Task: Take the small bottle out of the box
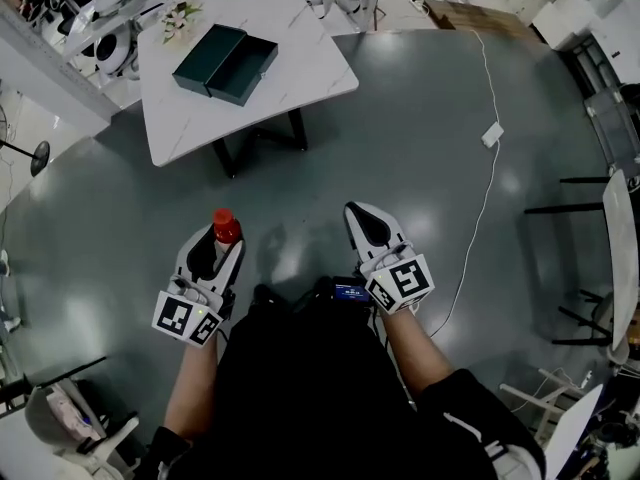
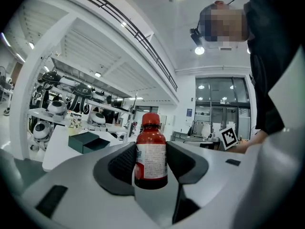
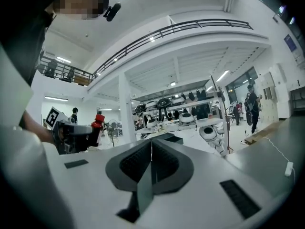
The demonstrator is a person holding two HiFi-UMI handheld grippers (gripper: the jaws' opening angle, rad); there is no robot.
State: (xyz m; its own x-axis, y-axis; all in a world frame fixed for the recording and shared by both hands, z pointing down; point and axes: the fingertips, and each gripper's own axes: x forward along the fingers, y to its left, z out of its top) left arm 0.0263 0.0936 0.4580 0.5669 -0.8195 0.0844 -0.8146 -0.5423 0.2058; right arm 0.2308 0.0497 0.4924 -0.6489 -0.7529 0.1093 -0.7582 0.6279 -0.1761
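A small dark-red bottle [image 2: 150, 151] with a red cap and a white label stands upright between the pads of my left gripper [image 2: 150, 163], which is shut on it. In the head view the left gripper [image 1: 222, 251] is held low over the grey floor, the bottle's red cap [image 1: 226, 224] poking up at its tip. My right gripper [image 1: 368, 224] is beside it, jaws closed together and empty; its own view shows the pads [image 3: 151, 162] meeting with nothing between. The dark green box [image 1: 226, 63] lies open on the white table [image 1: 320, 63], far ahead.
The white marble-look table stands on dark legs, with a small flower bunch [image 1: 180, 15] near its back edge. A white cable with a plug block [image 1: 492, 134] runs across the grey floor at right. Chairs and racks [image 1: 600, 258] line the right side.
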